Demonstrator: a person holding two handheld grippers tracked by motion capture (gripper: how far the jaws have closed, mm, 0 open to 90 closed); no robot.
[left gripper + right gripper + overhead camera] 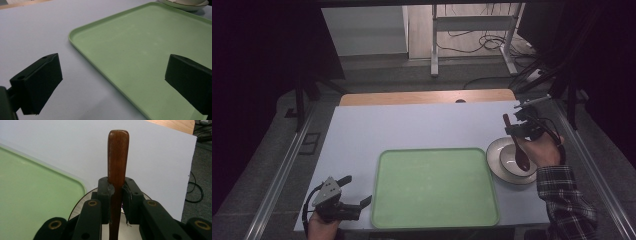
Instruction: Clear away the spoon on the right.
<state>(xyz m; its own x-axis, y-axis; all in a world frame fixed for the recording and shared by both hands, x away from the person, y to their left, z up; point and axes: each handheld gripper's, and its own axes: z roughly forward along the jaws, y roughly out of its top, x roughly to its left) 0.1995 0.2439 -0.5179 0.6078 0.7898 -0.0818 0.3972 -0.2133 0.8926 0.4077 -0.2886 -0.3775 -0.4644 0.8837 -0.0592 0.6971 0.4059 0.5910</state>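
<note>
— What's at the near left?
— The left gripper (354, 192), jaws wide apart and empty, just left of the green tray (435, 187).
— And to the right?
— The right gripper (515, 131), clamped on a wooden spoon (516, 145) whose scoop sits in the white bowl (507, 161) beside the tray.

Wide bare stretch of pale table (412, 125) across the far half and down the left side, nothing standing on it. Near centre taken by a flat green tray (437, 220), low rim, bare inside, easily crossed from above. Just right of the tray, a white bowl (499, 157) close against its rim, a narrow gap between. Above the bowl, a brown wooden spoon (518, 150) clamped in the right gripper (522, 127), blocking the way down into it. Left gripper (354, 192) spread wide at the tray's near left corner.
</note>
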